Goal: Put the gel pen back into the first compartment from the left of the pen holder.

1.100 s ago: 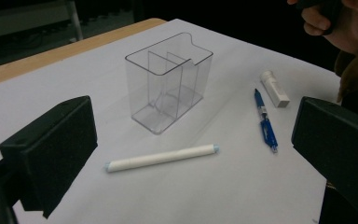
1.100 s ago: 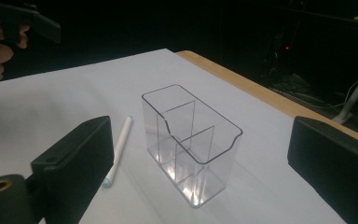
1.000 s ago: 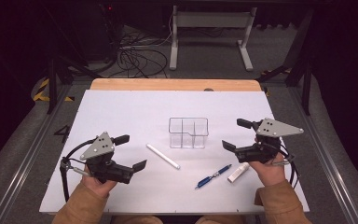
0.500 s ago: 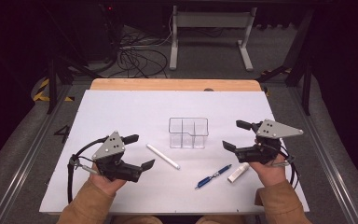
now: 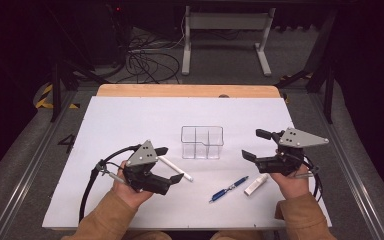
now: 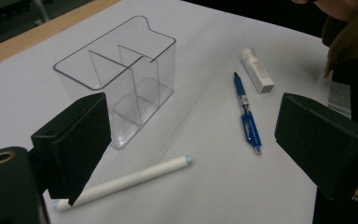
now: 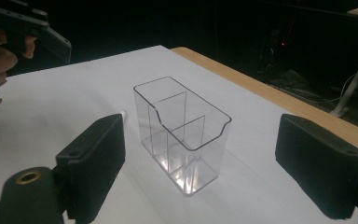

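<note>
Two grippers sit over the white table (image 5: 130, 120), both with jaws spread wide and nothing between them. The left gripper (image 5: 170, 164) hangs at the near left, its jaws straddling the white marker (image 5: 175, 169), which lies flat on the table and runs from the gripper's far jaw out toward the near right. In the left gripper view the white marker (image 6: 126, 181) lies low between the two black jaws, its pale blue end cap pointing right, and the near end is partly hidden behind the left-hand jaw. It looks as if this marker is what the left gripper is about to take.

The clear organizer (image 5: 202, 142) stands upright just beyond the marker, near the middle of the table, with its compartments empty. To the right of the marker lie a blue pen (image 5: 229, 188) and, just beside that, a small white tube (image 5: 256, 184), both flat and apart from each other. The right gripper (image 5: 259, 145) hovers at the right, near the tube, pointing toward the organizer.

Several things could go wrong. The marker is round and lies on a smooth sheet, so a jaw touching it off-centre would likely roll it away. Closing too high would pinch air; closing too low would drag the jaws on the table. The organizer is close on the far side and looks light, so a jaw swinging wide could knock or tip it.
</note>
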Tool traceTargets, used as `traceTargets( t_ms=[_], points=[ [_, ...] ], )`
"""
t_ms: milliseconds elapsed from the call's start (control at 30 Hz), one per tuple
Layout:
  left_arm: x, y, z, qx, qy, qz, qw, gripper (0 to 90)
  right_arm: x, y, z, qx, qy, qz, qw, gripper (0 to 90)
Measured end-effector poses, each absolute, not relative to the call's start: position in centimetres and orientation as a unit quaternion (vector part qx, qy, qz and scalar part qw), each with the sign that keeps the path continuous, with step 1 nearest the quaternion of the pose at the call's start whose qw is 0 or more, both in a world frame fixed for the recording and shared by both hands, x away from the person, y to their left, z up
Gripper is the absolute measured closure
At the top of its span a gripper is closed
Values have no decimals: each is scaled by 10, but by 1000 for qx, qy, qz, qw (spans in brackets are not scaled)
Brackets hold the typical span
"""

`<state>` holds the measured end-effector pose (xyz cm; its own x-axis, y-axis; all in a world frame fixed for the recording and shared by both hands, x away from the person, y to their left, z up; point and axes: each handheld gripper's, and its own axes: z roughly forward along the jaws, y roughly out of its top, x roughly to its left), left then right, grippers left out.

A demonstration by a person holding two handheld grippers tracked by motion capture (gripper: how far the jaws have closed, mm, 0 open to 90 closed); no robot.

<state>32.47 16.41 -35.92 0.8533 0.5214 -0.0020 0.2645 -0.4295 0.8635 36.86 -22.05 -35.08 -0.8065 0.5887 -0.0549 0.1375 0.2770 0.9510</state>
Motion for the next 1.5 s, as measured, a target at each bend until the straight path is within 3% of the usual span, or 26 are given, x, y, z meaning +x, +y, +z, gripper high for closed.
traceTargets(
  t_ms=[533,800,1500],
  points=[
    [341,112,-371,845,244,53,473,235,371,-217,-350,226,776,552,203,184],
    [337,71,-371,880,206,77,420,260,371,-221,-349,229,772,555,207,188],
    [354,31,-395,884,223,20,409,281,372,-226,-350,235,769,557,207,190]
  ],
)
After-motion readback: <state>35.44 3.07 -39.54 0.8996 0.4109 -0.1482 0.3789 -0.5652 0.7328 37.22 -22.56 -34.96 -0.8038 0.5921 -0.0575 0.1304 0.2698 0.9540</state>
